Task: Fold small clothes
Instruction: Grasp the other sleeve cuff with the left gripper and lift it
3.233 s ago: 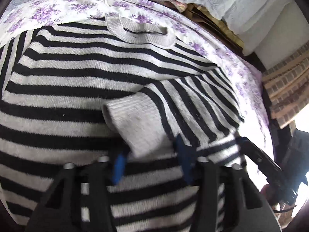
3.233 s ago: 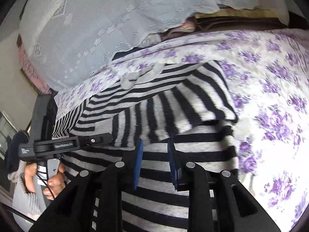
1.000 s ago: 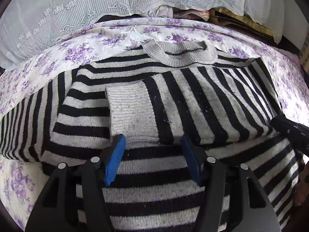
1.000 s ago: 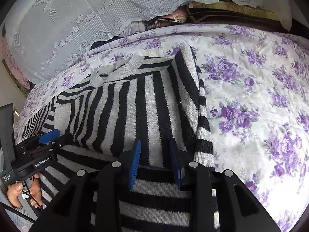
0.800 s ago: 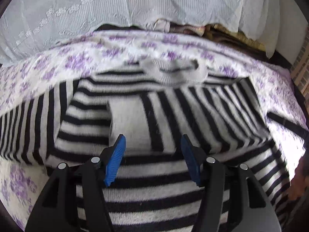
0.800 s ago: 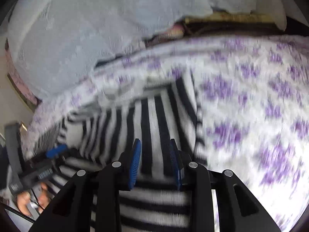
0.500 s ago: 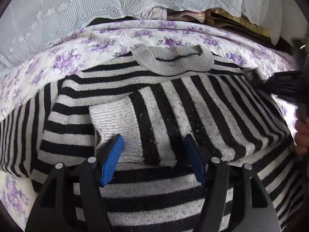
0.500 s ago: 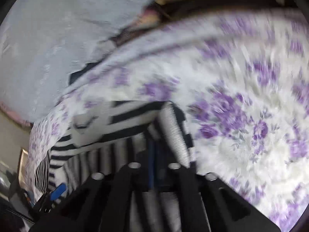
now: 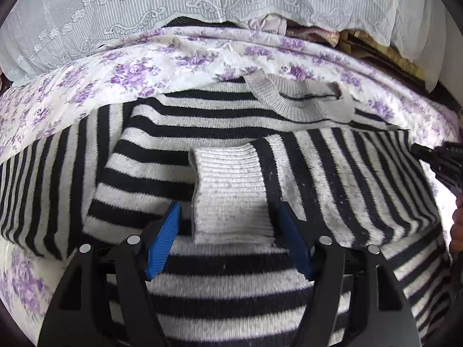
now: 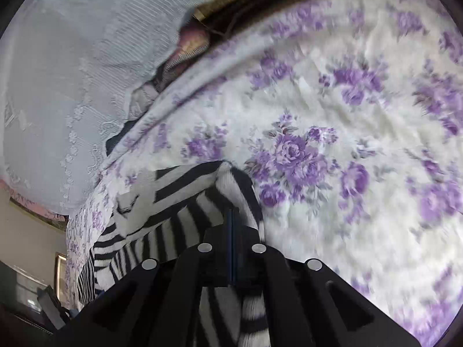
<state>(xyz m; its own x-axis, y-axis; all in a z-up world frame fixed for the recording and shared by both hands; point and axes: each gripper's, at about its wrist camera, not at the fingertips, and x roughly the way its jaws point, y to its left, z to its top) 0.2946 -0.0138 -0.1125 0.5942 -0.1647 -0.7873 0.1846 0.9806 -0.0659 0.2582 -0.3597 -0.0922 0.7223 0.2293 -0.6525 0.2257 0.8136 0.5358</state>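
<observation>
Left-wrist view first: the left tongs [image 9: 228, 240] stand spread, their blue pads [image 9: 163, 241] on either side of the grey ribbed cuff [image 9: 231, 193] without pressing it; the jaws have just been widening, and the cuff lies loose between them on the chest of the striped sweater [image 9: 179, 133]. That sweater lies flat on the bed [image 9: 139, 66], straight ahead of these tongs, with one sleeve folded across the body and its grey collar [image 9: 298, 98] farther off. Out to the left of the pads the other sleeve [image 9: 37, 179] spreads still unfolded. Beyond the collar comes the flowered sheet, then a white lace cover [image 9: 115, 8] at the back.

Right-wrist view: the right tongs [image 10: 231, 243] are pressed together on a fold of the striped sweater [image 10: 185, 225] near its side edge, the knit bunched and lifted at the tips. Past them is the bed [image 10: 361, 144], bare of clothing on that side.

By its looks, the knit is soft, thick and fairly light, fuzzy rather than slippery, and it will sag and stretch if lifted by one point. It should not slip from ridged pads, but a thin pinch may catch only the top layer. The ribbed cuff, the hem and the side seam look firmest, so those edges are the better places to take hold, with both layers in the pinch.
</observation>
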